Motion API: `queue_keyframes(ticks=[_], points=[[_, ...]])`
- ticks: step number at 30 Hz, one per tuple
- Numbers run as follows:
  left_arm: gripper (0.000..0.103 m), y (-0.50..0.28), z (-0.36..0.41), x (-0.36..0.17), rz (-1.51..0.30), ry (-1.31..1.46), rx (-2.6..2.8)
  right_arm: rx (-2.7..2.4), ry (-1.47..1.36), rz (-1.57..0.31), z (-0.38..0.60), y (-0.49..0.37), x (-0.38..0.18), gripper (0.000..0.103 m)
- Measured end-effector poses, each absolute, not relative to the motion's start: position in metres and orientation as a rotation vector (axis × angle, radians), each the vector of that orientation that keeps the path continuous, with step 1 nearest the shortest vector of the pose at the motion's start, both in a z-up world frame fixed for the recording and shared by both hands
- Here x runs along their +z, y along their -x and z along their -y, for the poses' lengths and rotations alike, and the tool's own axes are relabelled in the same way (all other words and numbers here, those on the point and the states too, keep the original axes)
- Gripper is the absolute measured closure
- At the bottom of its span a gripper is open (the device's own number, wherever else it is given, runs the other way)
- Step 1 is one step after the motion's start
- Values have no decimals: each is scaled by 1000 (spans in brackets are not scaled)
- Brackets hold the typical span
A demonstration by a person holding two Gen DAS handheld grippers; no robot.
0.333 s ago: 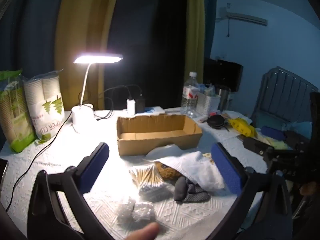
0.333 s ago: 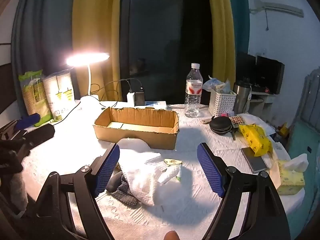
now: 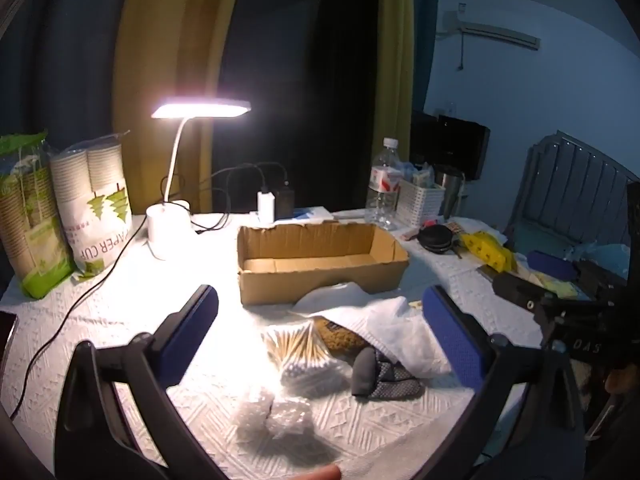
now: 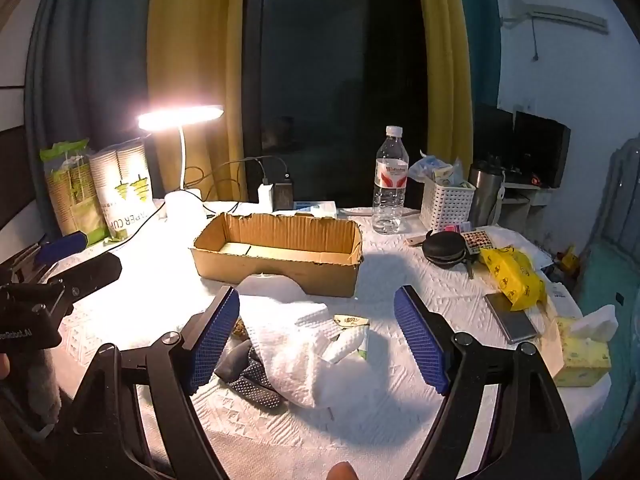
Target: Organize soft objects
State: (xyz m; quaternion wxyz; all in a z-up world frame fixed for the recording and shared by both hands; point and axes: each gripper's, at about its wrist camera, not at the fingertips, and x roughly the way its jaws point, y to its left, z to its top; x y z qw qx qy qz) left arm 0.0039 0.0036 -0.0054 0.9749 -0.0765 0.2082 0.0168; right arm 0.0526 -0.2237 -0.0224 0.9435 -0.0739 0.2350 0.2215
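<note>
An open cardboard box (image 3: pixel 320 280) (image 4: pixel 276 270) stands mid-table. In front of it lie a white cloth (image 3: pixel 400 328) (image 4: pixel 296 340), a grey dotted sock (image 3: pixel 380 376) (image 4: pixel 248 376), a brown item (image 3: pixel 340 338) partly under the cloth, a bag of cotton swabs (image 3: pixel 300 352) and a bubble-wrap piece (image 3: pixel 276 416). My left gripper (image 3: pixel 320 344) is open and empty above the swabs and sock. My right gripper (image 4: pixel 318 340) is open and empty above the white cloth.
A lit desk lamp (image 3: pixel 168 220), paper-cup packs (image 3: pixel 96 208), a water bottle (image 4: pixel 390 184), a white basket (image 4: pixel 446 204), a black pouch (image 4: pixel 444 246), a yellow packet (image 4: pixel 512 276), a phone (image 4: pixel 510 322) and a tissue box (image 4: pixel 582 356) crowd the table's back and right.
</note>
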Motion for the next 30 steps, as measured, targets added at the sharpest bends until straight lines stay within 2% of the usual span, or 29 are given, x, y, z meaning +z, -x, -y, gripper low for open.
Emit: queue_keyframes(ticks=[30], points=[[0,-1,-4,2,-392,144,49,458,135,-509,221,-59,-33,21]])
